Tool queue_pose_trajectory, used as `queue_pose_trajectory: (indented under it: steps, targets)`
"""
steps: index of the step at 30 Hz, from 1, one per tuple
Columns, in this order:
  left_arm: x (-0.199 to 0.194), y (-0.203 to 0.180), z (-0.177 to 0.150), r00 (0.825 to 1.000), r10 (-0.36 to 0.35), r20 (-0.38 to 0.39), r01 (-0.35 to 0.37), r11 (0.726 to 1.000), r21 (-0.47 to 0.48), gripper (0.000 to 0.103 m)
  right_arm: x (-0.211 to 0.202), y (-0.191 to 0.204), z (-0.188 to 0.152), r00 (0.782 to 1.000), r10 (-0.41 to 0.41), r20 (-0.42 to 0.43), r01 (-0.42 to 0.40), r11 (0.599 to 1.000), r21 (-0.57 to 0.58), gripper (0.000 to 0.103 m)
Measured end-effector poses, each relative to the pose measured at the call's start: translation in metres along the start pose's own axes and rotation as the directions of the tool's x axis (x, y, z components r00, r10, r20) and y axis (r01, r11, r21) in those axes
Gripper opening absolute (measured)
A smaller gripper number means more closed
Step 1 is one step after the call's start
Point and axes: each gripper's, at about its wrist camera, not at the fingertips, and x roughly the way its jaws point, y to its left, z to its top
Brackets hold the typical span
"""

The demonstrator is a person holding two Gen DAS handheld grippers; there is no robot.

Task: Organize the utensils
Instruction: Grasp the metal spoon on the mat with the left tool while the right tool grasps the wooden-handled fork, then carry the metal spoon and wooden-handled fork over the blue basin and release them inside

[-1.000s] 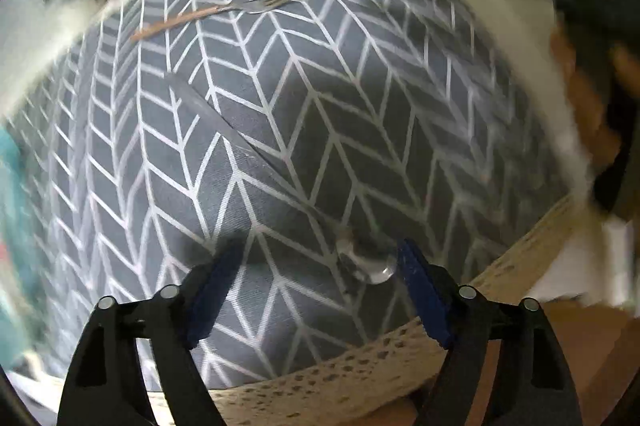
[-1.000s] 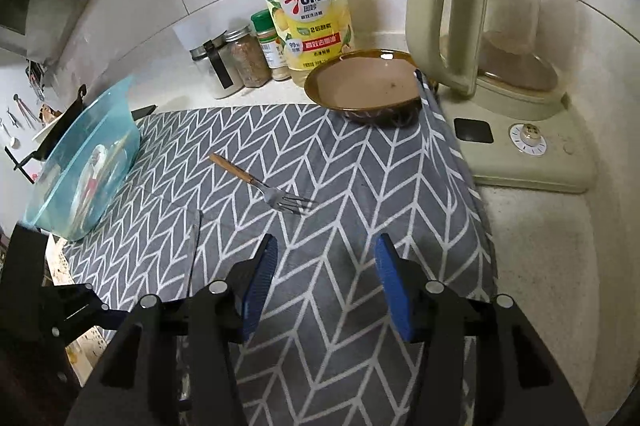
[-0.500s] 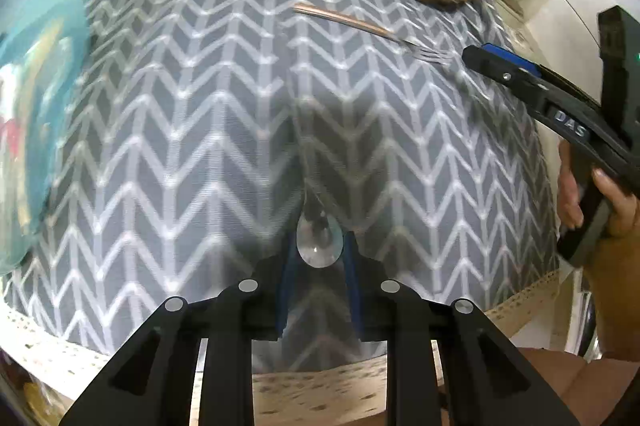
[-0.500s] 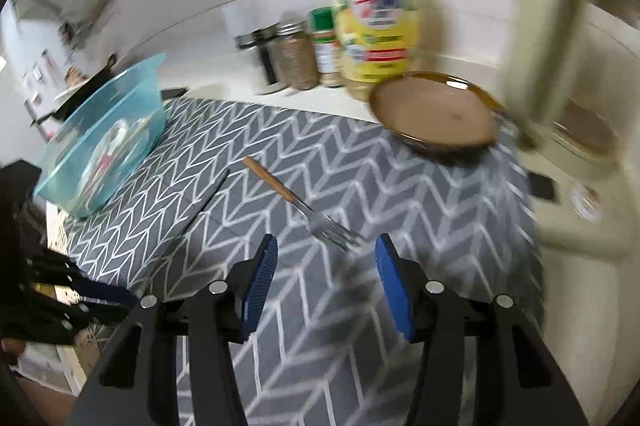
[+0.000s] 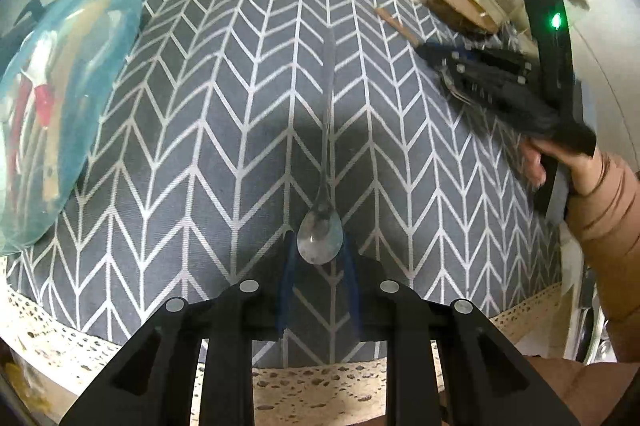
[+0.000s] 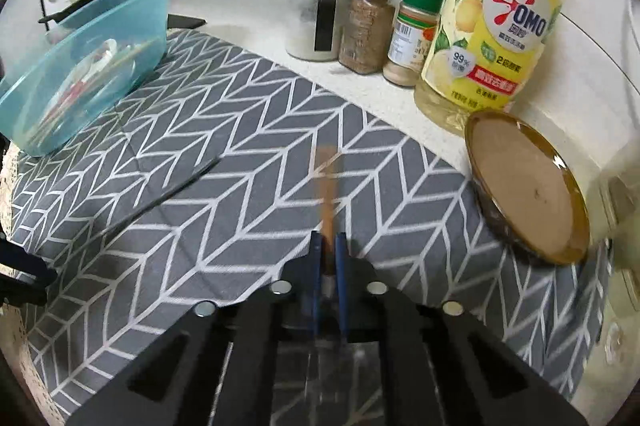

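A metal spoon (image 5: 320, 240) lies on the grey chevron cloth (image 5: 224, 129) with its handle pointing away from me. My left gripper (image 5: 319, 258) is shut on the spoon's bowl, one blue pad on each side. The spoon's handle (image 6: 176, 185) also shows as a dark line in the right wrist view. A fork with a wooden handle (image 6: 328, 193) sits between the pads of my right gripper (image 6: 328, 250). Its jaws are closing and the pads press on the handle. From the left wrist view the right gripper (image 5: 430, 51) is low over the cloth, the fork's handle (image 5: 394, 21) sticking out beyond it.
A teal plastic basin (image 6: 152, 37) with several utensils in it stands at the cloth's left end. A brown plate (image 6: 528, 185), a yellow detergent bottle (image 6: 492, 25) and spice jars (image 6: 366, 25) line the back and right. A lace hem (image 5: 48, 330) marks the near edge.
The left gripper went from open around the spoon's bowl to shut on it and has rolled. The right gripper moved down onto the fork and closed on its handle.
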Motion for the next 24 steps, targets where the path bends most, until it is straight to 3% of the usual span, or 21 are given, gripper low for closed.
queue_pose_trajectory:
  steps: [3,7,9,11,13,14,17,18,20,24]
  targets:
    - [-0.017,0.003,0.002,0.999,-0.02,0.035,0.02,1.0,-0.01,0.023,-0.022,-0.007,-0.006,0.996,0.076,0.042,-0.081,0.987,0.14,0.007]
    - [-0.031,0.01,0.008,0.997,-0.048,0.061,0.049,0.999,-0.02,0.023,-0.045,-0.019,-0.018,0.98,0.17,0.103,-0.196,0.915,0.354,0.007]
    - [-0.029,0.009,0.01,0.998,-0.037,0.053,0.037,0.999,0.003,0.024,-0.052,-0.02,-0.026,0.975,0.185,0.124,-0.22,0.881,0.42,0.007]
    - [-0.021,0.009,0.006,1.0,0.014,0.026,-0.015,0.999,0.051,0.024,-0.053,-0.016,-0.032,0.977,0.179,0.116,-0.212,0.874,0.437,0.007]
    - [-0.017,0.01,-0.001,1.0,0.003,-0.013,-0.002,0.998,0.064,0.024,-0.053,-0.012,-0.038,0.978,0.18,0.107,-0.209,0.869,0.45,0.007]
    - [-0.018,0.011,-0.002,1.0,-0.013,-0.014,0.014,0.998,0.065,0.027,-0.054,-0.01,-0.043,0.979,0.18,0.098,-0.205,0.865,0.458,0.007]
    - [-0.024,0.012,0.002,0.999,0.001,0.032,-0.003,0.997,0.075,0.055,-0.057,-0.008,-0.05,0.979,0.179,0.096,-0.203,0.854,0.479,0.007]
    - [-0.022,0.012,0.007,0.999,0.025,0.04,-0.028,0.996,0.083,0.055,-0.058,-0.007,-0.051,0.98,0.176,0.097,-0.201,0.852,0.483,0.007]
    - [-0.011,0.009,0.018,0.998,0.044,0.043,-0.048,0.994,0.1,0.052,-0.059,-0.006,-0.052,0.982,0.164,0.095,-0.189,0.854,0.485,0.007]
    - [0.025,-0.009,0.035,0.996,0.086,-0.001,-0.084,0.981,0.175,0.022,-0.062,-0.008,-0.053,0.982,0.156,0.102,-0.186,0.851,0.491,0.007]
